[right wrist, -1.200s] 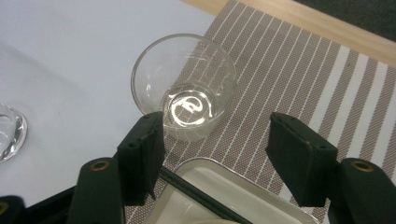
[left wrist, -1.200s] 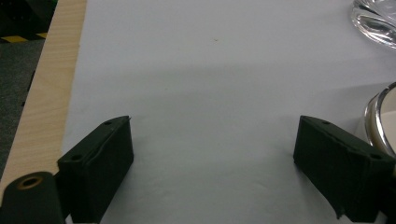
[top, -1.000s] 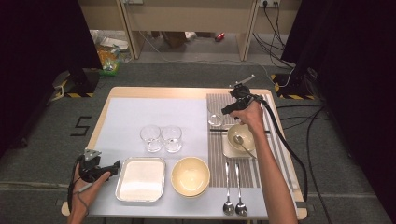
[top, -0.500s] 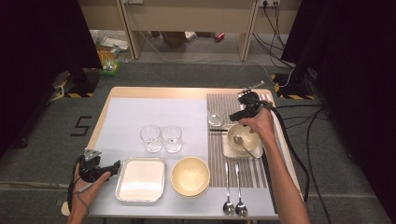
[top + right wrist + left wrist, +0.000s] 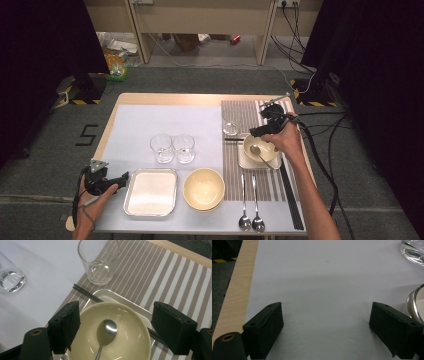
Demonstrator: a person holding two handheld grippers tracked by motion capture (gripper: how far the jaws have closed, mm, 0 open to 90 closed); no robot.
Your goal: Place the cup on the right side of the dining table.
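since a second ago: the right tongs [image 5: 256, 131] have drawn back from the far glass [image 5: 230, 128] toward the person and now hang over the small bowl [image 5: 260, 148]; their jaws have just been opening, with nothing between them. the left tongs [image 5: 119, 178] have kept their place.
small bowl: cream, sitting on a small metal tray [image 5: 244, 163] on the striped mat [image 5: 250, 112], at the right side of the surface [image 5: 165, 98].
spoon in bowl: a spoon [image 5: 106, 330] lies inside, its head near the middle of the bowl, its handle running back toward the person's edge of the bowl.
spoon's long axis: in the right gripper view it runs nearly along the tongs' line of sight, so the jaws stand either side of it.
which way from the tongs: bowl and spoon lie straight below and just ahead of the right tongs [image 5: 113, 327], between the two jaws but lower, not touched.
right tongs state: released, jaws wide, holding nothing.
chopsticks: a dark pair [image 5: 86, 294] crosses under the bowl's far rim on the tray.
far glass: empty and upright on the mat just beyond the bowl, apart from the tongs.
left tongs state: released and empty, jaws wide over bare white surface [image 5: 327, 290], just beside the large metal tray [image 5: 150, 191].
nearer hand: the right by far; the left is well apart across the surface.
judgement: the coming move likely turns on lowering straight down onto the spoon or the bowl rim.
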